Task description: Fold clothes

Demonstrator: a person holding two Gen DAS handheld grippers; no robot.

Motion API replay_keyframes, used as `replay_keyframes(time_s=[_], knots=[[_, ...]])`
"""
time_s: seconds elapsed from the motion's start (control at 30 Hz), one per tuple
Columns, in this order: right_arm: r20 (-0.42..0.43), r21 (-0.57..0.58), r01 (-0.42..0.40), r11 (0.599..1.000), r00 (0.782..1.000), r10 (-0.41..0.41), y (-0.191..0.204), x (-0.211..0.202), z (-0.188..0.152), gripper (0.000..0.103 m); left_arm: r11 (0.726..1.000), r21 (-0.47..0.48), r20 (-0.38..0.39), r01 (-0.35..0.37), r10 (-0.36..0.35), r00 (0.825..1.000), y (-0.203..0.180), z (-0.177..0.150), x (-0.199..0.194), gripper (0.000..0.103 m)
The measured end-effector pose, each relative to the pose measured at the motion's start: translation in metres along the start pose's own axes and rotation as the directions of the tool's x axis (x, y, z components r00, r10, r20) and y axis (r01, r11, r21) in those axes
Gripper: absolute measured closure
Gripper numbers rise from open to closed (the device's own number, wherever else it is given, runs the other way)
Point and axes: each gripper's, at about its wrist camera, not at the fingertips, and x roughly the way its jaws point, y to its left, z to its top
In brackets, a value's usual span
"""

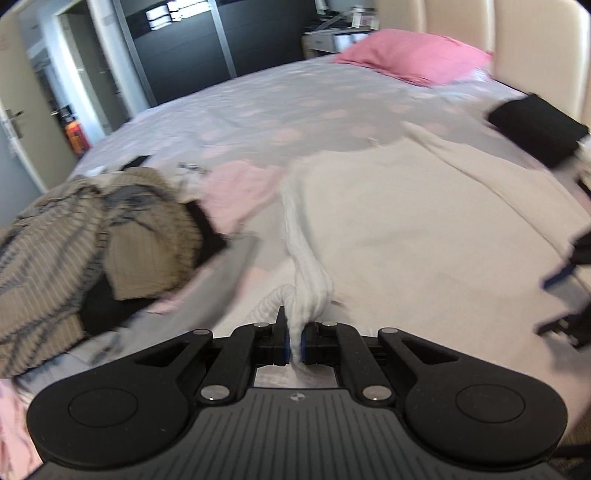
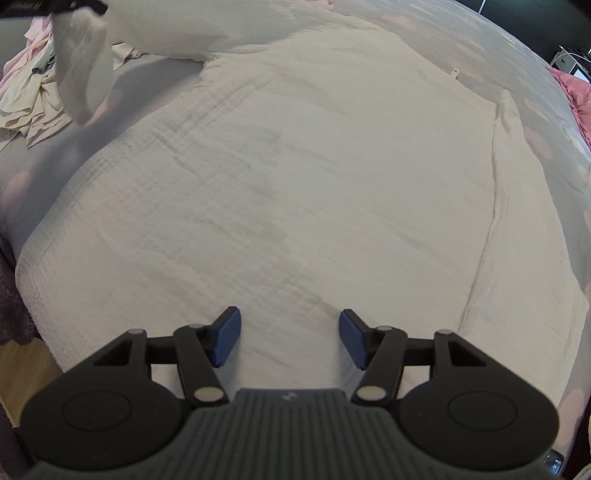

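Left claw (image 1: 294,341) pinches white garment (image 1: 406,221); no writing readable.

**Home bedroom**

Wide bed (image 1: 258,110) with grey, pink-spotted cover, pink pillow (image 1: 417,57) against a cream padded headboard (image 1: 480,26). Dark wardrobe (image 1: 207,40) along the far wall, open door (image 1: 22,122) at left. Heap of unfolded clothes (image 1: 92,236) on the bed; wood floor (image 2: 22,373) beside it.
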Motion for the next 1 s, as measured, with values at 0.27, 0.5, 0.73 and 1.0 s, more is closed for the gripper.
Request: replay_keyframes(time_s=[0.27,0.5,0.73,1.0], knots=[[-0.006,-0.002,-0.007,1.000,1.000,0.007,0.006,-0.001,0.001,0.039,0.987,0.100,-0.070,0.125,-0.118,0.990,-0.062,-0.016,0.017,0.100],[0.008,-0.018,0.002,1.000,1.000,-0.002,0.011,-0.007,0.004,0.038,0.970,0.010,-0.121,0.243,-0.240,0.963,-0.073,-0.026,0.032,0.088],[0.050,-0.028,0.003,1.000,0.999,-0.001,0.017,-0.016,0.013,0.037,0.970,-0.037,-0.069,0.242,-0.244,0.967,-0.067,-0.032,0.018,0.061],[0.136,-0.072,-0.050,0.996,0.989,0.059,0.036,-0.027,0.031,0.038,0.982,-0.019,-0.096,0.188,-0.189,0.977,-0.058,-0.049,0.012,0.057]])
